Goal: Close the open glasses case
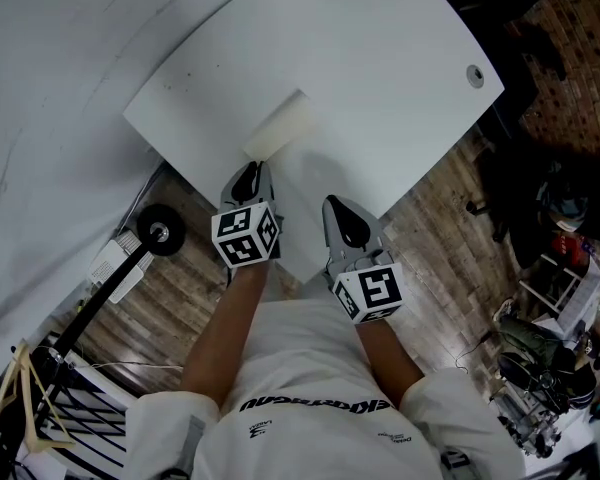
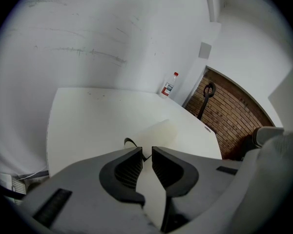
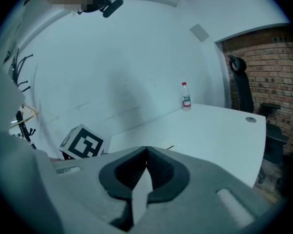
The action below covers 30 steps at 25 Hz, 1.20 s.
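The glasses case [image 1: 280,126] is a pale cream oblong lying on the white table [image 1: 390,58], near its front edge. In the left gripper view the case [image 2: 158,130] lies just beyond the jaws, with a thin black loop [image 2: 129,141] at its near end. My left gripper [image 1: 246,181] hovers just short of the case's near end, jaws a narrow gap apart with nothing between them [image 2: 146,152]. My right gripper [image 1: 345,218] hangs to the right of it over the table's edge, its tips touching, empty [image 3: 146,152]. Whether the case's lid is up I cannot tell.
A small bottle [image 2: 169,85] [image 3: 186,96] stands at the table's far corner by the wall. A cable grommet [image 1: 475,76] sits near the right edge. A black stand [image 1: 155,230] is on the wood floor at left; bags and clutter [image 1: 550,358] lie at right.
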Each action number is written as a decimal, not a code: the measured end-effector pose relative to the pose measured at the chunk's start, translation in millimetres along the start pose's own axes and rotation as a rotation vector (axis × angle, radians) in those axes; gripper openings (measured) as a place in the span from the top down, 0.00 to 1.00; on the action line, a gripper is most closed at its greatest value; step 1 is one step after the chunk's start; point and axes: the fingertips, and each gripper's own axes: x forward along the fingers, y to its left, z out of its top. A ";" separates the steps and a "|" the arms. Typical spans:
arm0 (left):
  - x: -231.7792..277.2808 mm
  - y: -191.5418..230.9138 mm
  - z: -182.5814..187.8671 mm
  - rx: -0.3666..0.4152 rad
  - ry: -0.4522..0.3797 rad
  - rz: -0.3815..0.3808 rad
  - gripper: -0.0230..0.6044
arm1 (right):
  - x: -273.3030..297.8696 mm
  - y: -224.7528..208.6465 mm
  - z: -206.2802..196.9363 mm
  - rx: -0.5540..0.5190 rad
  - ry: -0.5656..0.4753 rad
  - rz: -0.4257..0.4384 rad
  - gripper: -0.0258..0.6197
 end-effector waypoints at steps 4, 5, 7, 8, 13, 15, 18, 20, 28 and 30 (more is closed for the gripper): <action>1.2 -0.4 -4.5 0.011 0.008 -0.001 0.87 | -2.4 -1.7 -1.0 0.000 0.000 -0.003 0.96; 1.2 -0.7 -5.9 0.015 0.010 0.000 0.87 | -3.0 -2.3 -1.3 0.000 -0.001 -0.003 0.96; 1.2 -2.5 -7.9 0.021 0.012 -0.001 0.87 | -4.7 -3.3 -1.5 0.001 -0.002 -0.006 0.96; 1.5 -4.1 -8.3 0.023 0.012 -0.003 0.87 | -5.5 -4.0 -1.4 0.002 -0.003 -0.006 0.96; 2.2 -11.7 -8.4 0.040 0.012 -0.012 0.87 | -9.3 -6.6 -0.7 0.005 -0.009 -0.010 0.96; 1.0 -12.8 -8.4 0.042 0.010 -0.011 0.87 | -11.0 -6.9 -0.9 0.004 -0.010 -0.011 0.96; -1.7 -14.4 -8.6 0.045 0.010 -0.008 0.87 | -14.3 -7.2 0.4 0.003 -0.014 -0.012 0.96; -3.9 -15.7 -7.9 0.047 0.009 -0.005 0.87 | -16.3 -7.0 2.1 0.003 -0.019 -0.012 0.96; -15.5 -19.8 -2.8 0.057 -0.005 -0.002 0.87 | -24.2 -4.2 7.5 0.011 -0.039 -0.013 0.96; -19.2 -22.5 -0.2 0.066 -0.012 -0.004 0.88 | -26.5 -4.1 11.1 0.020 -0.050 -0.013 0.96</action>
